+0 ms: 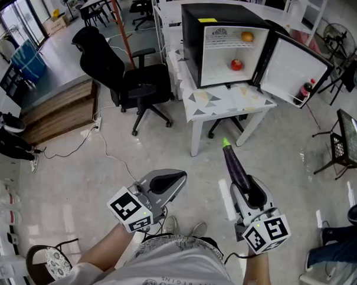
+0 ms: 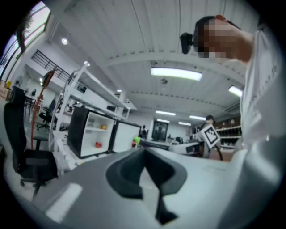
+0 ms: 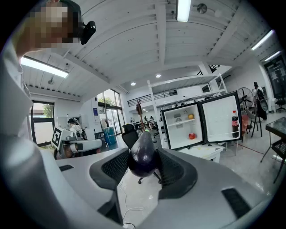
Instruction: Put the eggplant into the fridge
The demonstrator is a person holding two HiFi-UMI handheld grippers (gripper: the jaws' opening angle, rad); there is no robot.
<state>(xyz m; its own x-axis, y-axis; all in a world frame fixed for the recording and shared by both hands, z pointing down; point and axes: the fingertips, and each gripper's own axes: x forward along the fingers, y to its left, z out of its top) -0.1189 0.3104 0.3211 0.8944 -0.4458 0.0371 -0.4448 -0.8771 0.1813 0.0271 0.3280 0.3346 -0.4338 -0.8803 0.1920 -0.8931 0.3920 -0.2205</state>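
R gripper is clamping the eggplant w/ jaws spread wide round its fat end, green tip pointing toward top center of the frame. L gripper is sitting closed, nothing in it. Fridge is standing open on a white table top center, black office chair upper left, pale floor all round.

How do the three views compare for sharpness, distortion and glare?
Head view: sharp, evenly lit, mild bowing at edges. Left gripper view: soft throughout, ceiling light blown out, dark round border. Right gripper view: crisper, eggplant clear between jaws, strong fisheye curving, dark border.
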